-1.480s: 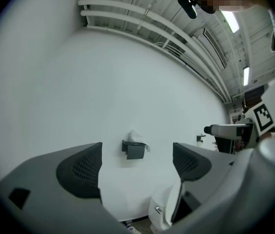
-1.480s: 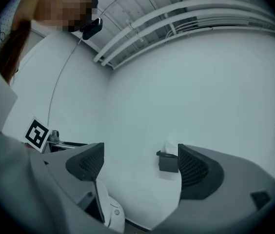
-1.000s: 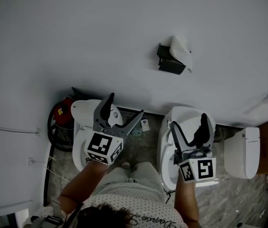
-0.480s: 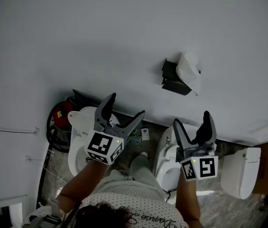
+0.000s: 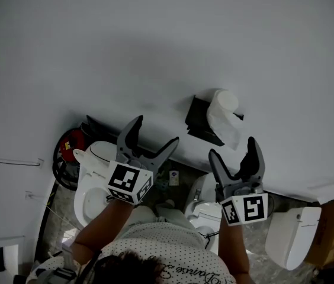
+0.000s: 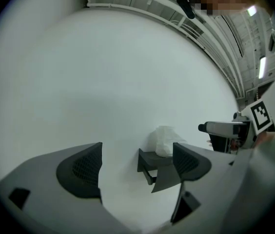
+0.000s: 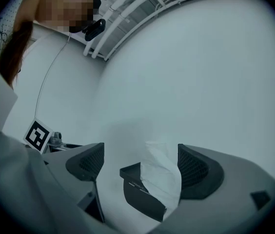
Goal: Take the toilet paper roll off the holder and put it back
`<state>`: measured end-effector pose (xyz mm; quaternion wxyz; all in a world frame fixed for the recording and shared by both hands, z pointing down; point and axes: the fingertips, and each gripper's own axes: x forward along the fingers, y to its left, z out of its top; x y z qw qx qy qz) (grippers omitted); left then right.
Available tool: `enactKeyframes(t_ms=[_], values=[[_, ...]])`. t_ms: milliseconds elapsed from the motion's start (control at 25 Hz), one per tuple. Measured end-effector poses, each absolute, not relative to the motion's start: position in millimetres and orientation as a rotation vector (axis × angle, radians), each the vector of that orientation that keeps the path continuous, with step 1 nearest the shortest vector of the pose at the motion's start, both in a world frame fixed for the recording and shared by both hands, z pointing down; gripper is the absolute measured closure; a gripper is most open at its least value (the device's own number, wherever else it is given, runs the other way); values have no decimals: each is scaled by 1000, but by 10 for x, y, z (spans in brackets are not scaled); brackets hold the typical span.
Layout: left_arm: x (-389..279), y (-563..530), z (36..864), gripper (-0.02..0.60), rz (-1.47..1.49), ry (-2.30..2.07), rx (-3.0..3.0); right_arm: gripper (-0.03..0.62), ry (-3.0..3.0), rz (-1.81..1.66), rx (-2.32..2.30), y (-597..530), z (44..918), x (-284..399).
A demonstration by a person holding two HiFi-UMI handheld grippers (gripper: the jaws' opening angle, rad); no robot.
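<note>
A white toilet paper roll (image 5: 223, 112) with a loose hanging sheet sits on a dark holder (image 5: 198, 120) fixed to the white wall. My left gripper (image 5: 155, 132) is open and empty, low and to the left of the holder. My right gripper (image 5: 232, 148) is open too, just below the roll and apart from it. In the left gripper view the roll (image 6: 164, 139) and holder (image 6: 148, 161) show beyond the open left gripper (image 6: 136, 167). In the right gripper view the paper (image 7: 162, 177) and holder (image 7: 136, 191) lie framed between the jaws of the right gripper (image 7: 140, 165), further off.
Three white toilets stand along the wall foot: one at the left (image 5: 90, 185), one in the middle (image 5: 205, 212), one at the right (image 5: 288, 241). A red object (image 5: 66, 145) sits at the far left, a wooden piece (image 5: 331, 229) at the far right.
The holder and roll have come lower in the head view, closer to both grippers. Both grippers have moved toward the wall and stay open.
</note>
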<state>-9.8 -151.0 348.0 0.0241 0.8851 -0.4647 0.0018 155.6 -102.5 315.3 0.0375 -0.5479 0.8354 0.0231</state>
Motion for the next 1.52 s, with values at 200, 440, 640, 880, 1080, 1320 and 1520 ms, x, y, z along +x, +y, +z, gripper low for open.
enactKeyframes(t_ms=[200,440,640,880,1080,1320,1520], values=[[-181,-1702,3523,146,12,-1458,2723,138,2590,55,-1643,-1184,3229,1442],[-162,-1960,3454,146,22,-1433,2772,137,2550,84,-1690,-1366,3134,1485],[-133,-2226,3498,146,33,-1370,2800,137,2496,74,-1780,-1519,3092,1547],[-128,-2491,3507,146,19,-1291,2837,137,2476,63,-1816,-1694,3092,1452],[-152,-2557,3538,146,17,-1236,2865,154,2498,40,-1825,-1766,3136,1362],[-185,-2615,3542,146,15,-1239,2863,151,2522,48,-1845,-1843,3132,1357],[-213,-2599,3546,146,24,-1275,2843,148,2602,5,-1788,-1903,3194,1289]])
